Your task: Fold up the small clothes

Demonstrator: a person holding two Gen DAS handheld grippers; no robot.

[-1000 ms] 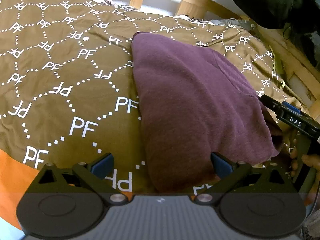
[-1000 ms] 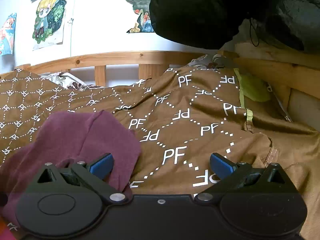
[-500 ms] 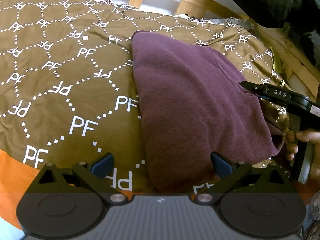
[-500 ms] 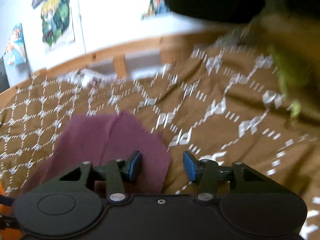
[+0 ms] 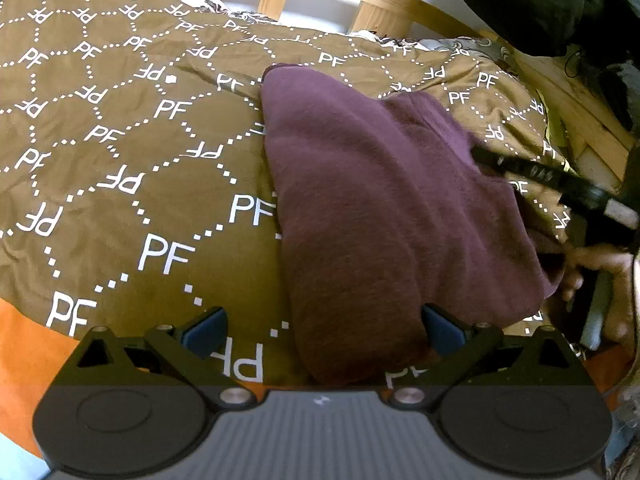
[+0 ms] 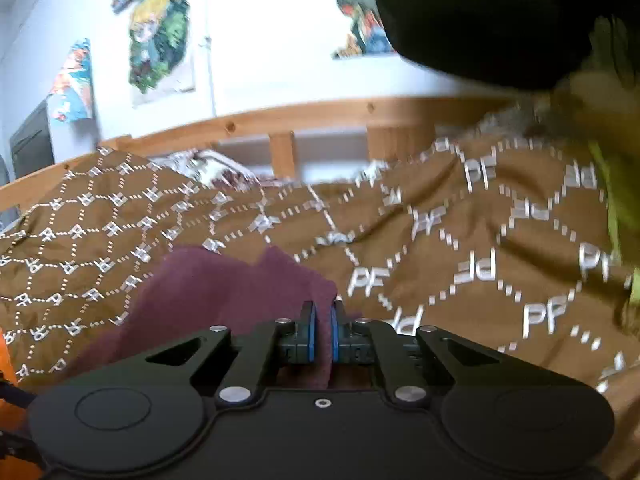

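Note:
A dark purple garment [image 5: 384, 208] lies folded on the brown "PF" patterned bedcover [image 5: 120, 168]. My left gripper [image 5: 320, 330] is open, its near end of the garment lying between the blue pads, nothing held. My right gripper [image 6: 323, 334] is shut on the garment's right edge [image 6: 240, 300], with purple cloth pinched between the blue pads. From the left wrist view the right gripper [image 5: 532, 172] reaches in from the right at the garment's far right side, held by a hand [image 5: 596, 268].
A wooden bed rail [image 6: 280, 120] runs along the far side, with a white wall and posters [image 6: 160, 48] behind. A black garment [image 6: 500, 20] hangs at the upper right. An orange sheet [image 5: 24, 340] shows at the bed's near left edge.
My right gripper has gone from wide open to shut on the garment's right edge and has moved left and forward. My left gripper has stayed open and still.

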